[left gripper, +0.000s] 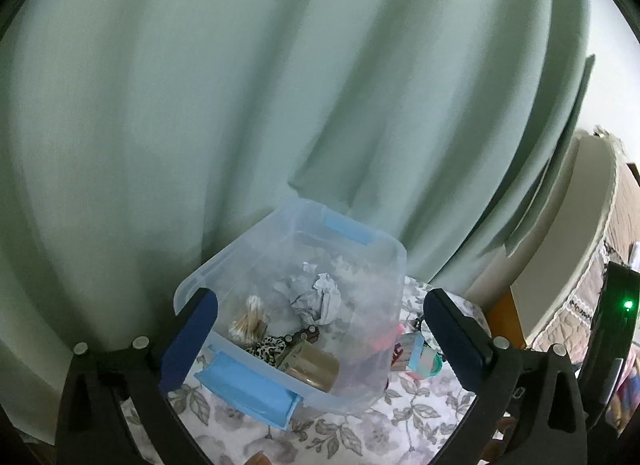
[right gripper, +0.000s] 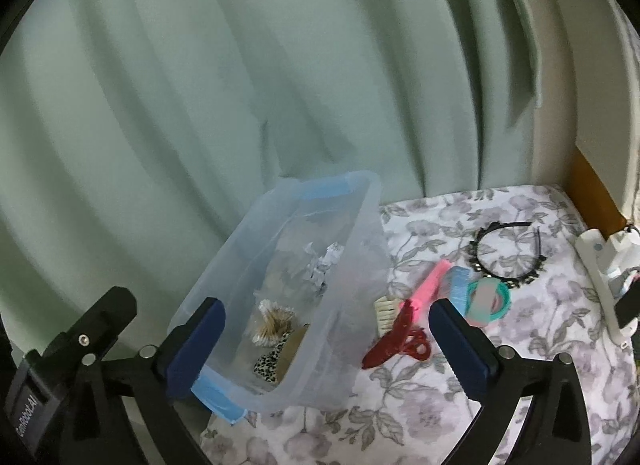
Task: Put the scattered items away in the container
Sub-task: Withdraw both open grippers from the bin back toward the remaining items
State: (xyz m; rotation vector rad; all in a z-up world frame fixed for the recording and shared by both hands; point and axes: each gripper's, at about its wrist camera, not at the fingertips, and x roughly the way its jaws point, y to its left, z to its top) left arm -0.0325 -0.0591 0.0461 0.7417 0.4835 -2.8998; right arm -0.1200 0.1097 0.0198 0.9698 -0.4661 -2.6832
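Partly hidden — brush (right gripper: pixel 386 311) behind container (right gripper: pixel 352 265), blurred.

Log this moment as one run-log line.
left tongs: open, empty | right tongs: open, empty | bin: paper ball, cotton swabs | outside: red clip, headband

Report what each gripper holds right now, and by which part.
Nothing is held. The left gripper and the right gripper both stand open and empty, in front of the clear bin.
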